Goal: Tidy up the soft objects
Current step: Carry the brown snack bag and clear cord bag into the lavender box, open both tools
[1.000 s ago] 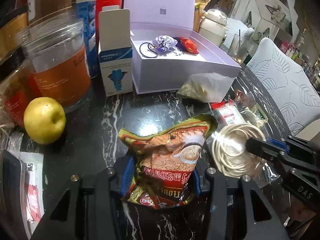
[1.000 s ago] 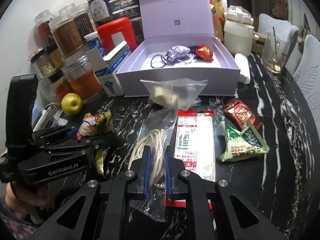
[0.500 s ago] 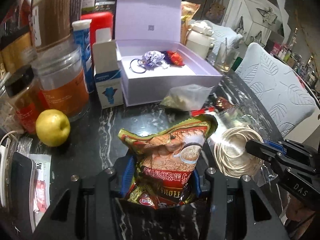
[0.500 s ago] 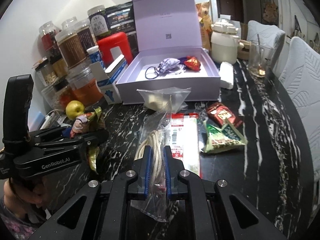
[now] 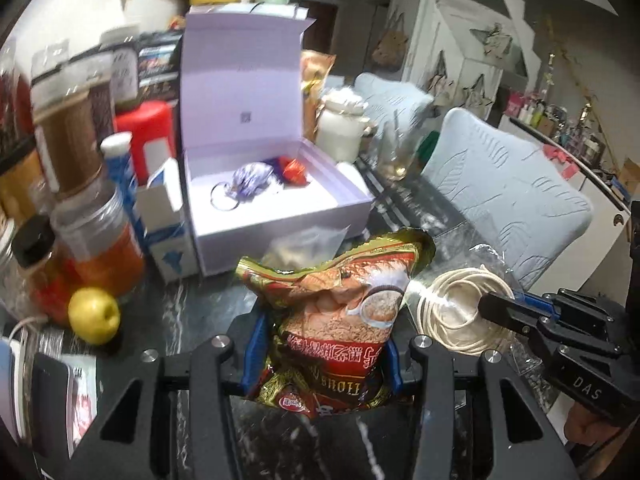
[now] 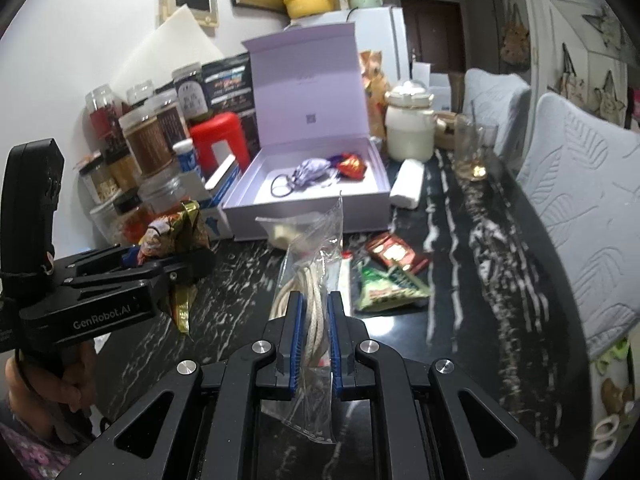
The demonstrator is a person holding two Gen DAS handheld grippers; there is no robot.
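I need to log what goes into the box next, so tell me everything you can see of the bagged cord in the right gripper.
The bagged cord is a cream coil inside a clear, crinkly plastic bag. The right gripper is shut on it, blue pads pinching bag and strands. It hangs upright above the black marbled table, its open top flaring upward.
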